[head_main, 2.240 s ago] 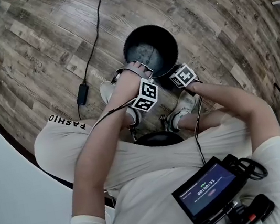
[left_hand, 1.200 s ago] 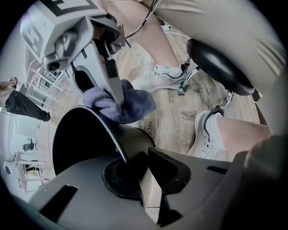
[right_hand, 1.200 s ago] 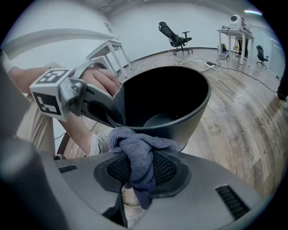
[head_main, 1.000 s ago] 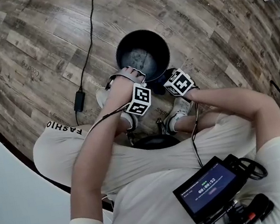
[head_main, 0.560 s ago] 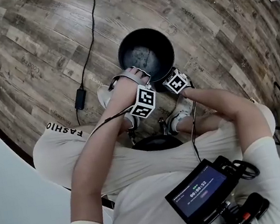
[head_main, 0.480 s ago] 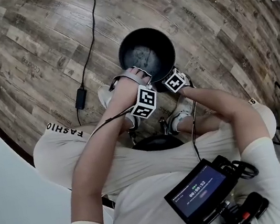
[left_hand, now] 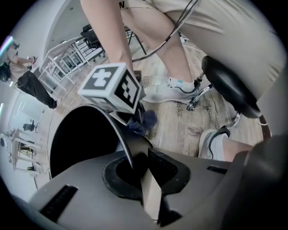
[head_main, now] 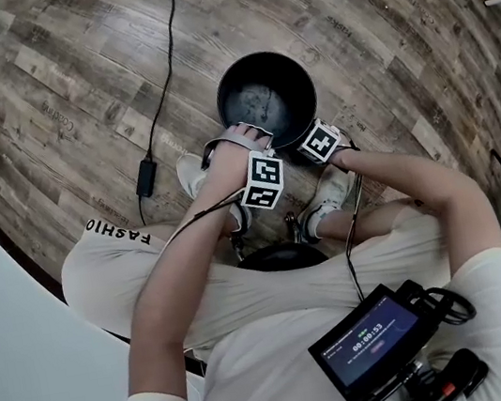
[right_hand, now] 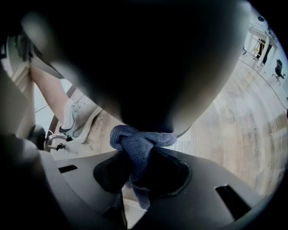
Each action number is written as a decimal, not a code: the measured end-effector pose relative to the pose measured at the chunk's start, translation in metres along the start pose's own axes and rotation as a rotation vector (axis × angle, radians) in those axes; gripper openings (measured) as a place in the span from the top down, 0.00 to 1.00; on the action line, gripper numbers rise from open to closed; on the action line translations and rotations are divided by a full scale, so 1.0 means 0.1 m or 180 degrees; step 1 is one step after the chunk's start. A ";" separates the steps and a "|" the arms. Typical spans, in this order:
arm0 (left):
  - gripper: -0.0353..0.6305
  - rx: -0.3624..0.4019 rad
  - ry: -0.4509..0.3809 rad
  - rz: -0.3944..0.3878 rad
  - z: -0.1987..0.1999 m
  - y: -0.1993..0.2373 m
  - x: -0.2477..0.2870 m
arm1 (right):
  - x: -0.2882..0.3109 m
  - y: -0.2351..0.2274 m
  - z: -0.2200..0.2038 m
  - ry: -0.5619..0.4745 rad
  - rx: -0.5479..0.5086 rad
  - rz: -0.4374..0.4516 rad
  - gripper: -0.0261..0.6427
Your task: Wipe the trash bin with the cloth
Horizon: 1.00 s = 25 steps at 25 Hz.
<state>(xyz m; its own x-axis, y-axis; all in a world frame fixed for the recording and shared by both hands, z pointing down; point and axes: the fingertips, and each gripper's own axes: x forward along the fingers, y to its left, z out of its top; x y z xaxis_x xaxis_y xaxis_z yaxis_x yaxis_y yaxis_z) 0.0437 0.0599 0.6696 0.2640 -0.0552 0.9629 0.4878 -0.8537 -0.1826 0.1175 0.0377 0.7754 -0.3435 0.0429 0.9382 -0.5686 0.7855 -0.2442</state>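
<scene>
Right gripper (right_hand: 137, 179) has sunk lower along the near-right outside of the trash bin (head_main: 241, 87) — its jaws clamp the bunched blue cloth (right_hand: 139, 141) against the dark wall. Left gripper (left_hand: 141, 179) pinches the bin's near rim, jaws just tightened shut on it — the bin stands on the wooden floor (head_main: 68, 73).

Head view is evenly and brightly lit by diffuse light, and only soft shadows are cast. The wood floor (head_main: 373, 22) is bowed at the edges by fisheye. The trash bin (head_main: 267, 97) interior is kept dark, with a dull sheen.

Above-left of the fingers of the left gripper (left_hand: 141, 168), white glare is seen. Corners are vignetted black.

Just beyond the fingers of the right gripper (right_hand: 137, 184), the bin wall is rendered as a dark, unfocused mass. The cloth (right_hand: 139, 143) between them is sharp.
</scene>
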 end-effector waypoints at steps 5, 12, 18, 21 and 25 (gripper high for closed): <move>0.86 -0.0055 0.0024 0.0029 0.02 -0.02 -0.01 | -0.71 0.24 0.08 -0.0223 0.0107 0.0199 0.80; 0.86 -0.0269 0.0034 0.0088 0.02 0.02 0.07 | -1.36 0.47 0.39 -0.0581 0.0104 0.0262 0.80; 0.86 -0.0252 0.0023 0.0089 0.05 0.05 0.05 | -1.27 0.38 0.50 -0.0595 -0.0022 0.0154 0.80; 0.86 -0.0226 0.0011 0.0087 0.06 0.05 0.00 | -1.17 0.31 0.47 -0.0555 -0.0077 0.0089 0.80; 0.86 -0.0202 -0.0007 0.0076 0.08 0.06 -0.01 | -0.93 0.17 0.38 -0.0472 -0.0100 0.0023 0.80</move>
<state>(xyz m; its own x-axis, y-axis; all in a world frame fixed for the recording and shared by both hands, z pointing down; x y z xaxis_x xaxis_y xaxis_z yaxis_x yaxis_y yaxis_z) 0.0530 0.0589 0.6661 0.2769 -0.0748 0.9580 0.4275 -0.8833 -0.1925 0.1118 0.0237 0.6743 -0.4555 -0.0411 0.8893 -0.5428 0.8046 -0.2408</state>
